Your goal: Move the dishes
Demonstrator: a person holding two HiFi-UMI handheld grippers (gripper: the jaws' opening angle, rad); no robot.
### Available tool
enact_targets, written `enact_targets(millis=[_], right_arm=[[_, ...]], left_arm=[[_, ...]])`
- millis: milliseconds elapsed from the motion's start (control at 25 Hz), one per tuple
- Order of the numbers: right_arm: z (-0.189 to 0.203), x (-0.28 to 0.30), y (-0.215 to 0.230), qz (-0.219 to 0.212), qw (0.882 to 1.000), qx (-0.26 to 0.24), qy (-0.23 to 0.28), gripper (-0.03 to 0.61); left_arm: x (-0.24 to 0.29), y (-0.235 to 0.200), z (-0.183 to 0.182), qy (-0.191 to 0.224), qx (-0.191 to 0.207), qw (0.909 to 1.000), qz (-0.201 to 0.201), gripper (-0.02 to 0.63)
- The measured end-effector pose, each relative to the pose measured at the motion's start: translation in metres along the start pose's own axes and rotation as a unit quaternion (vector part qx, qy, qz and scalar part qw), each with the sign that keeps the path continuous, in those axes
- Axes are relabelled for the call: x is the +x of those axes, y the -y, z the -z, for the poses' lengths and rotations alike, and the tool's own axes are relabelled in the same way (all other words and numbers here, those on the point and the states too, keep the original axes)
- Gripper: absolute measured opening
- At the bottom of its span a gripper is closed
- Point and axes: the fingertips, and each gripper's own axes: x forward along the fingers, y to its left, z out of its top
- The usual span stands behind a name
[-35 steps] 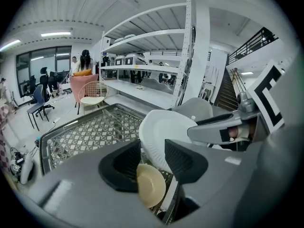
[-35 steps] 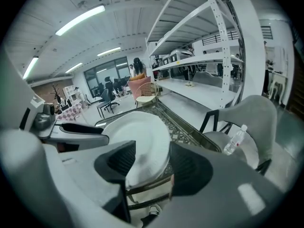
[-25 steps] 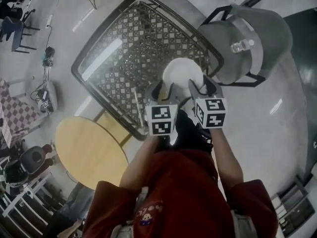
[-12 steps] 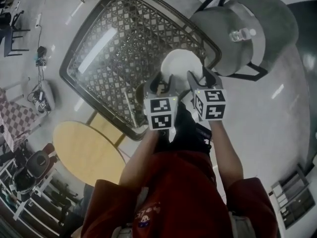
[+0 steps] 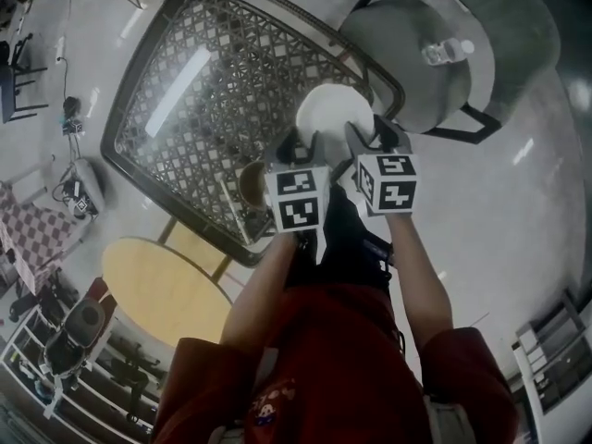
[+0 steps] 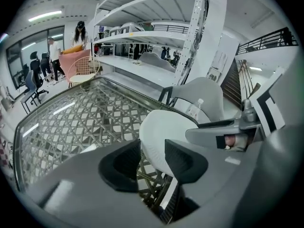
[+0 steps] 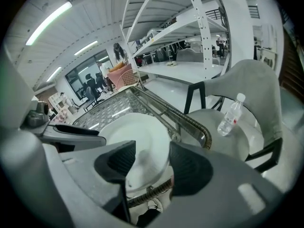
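The white plate (image 5: 333,117) is seen lying at the edge of the lattice-patterned glass table (image 5: 194,81), nearest the grey chair (image 5: 499,35). The left gripper (image 6: 152,158) and right gripper (image 7: 151,163) are held just above it, jaws apart, nothing gripped. The label on the water bottle (image 7: 231,115) cannot be read.

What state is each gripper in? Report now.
Left gripper: jaws open, holding nothing, white plate just ahead.
Right gripper: jaws open, holding nothing, same plate ahead.
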Motion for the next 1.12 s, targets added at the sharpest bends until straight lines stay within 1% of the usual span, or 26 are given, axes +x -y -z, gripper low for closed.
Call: enact_targets(millis=[240, 480, 600, 840, 1120], right_arm=[[0.006, 0.008, 0.012, 0.009, 1.000, 0.018, -0.004, 0.225], [0.010, 0.016, 0.021, 0.015, 1.000, 0.024, -0.010, 0.225], [0.013, 0.020, 0.021, 0.014, 0.999, 0.026, -0.019, 0.225], [0.022, 0.033, 0.018, 0.015, 0.999, 0.028, -0.039, 0.225], [0.022, 0.033, 0.020, 0.024, 0.999, 0.034, -0.035, 0.225]], left_arm=[[0.020, 0.004, 0.005, -0.023, -0.011, 0.9997, -0.001, 0.170], [0.035, 0.005, 0.011, -0.036, -0.022, 0.9991, -0.006, 0.170], [0.040, 0.003, 0.014, -0.042, -0.024, 0.9988, -0.008, 0.171], [0.052, -0.008, 0.026, -0.055, -0.042, 0.9976, -0.009, 0.181], [0.053, -0.006, 0.029, -0.048, -0.042, 0.9979, -0.009, 0.183]])
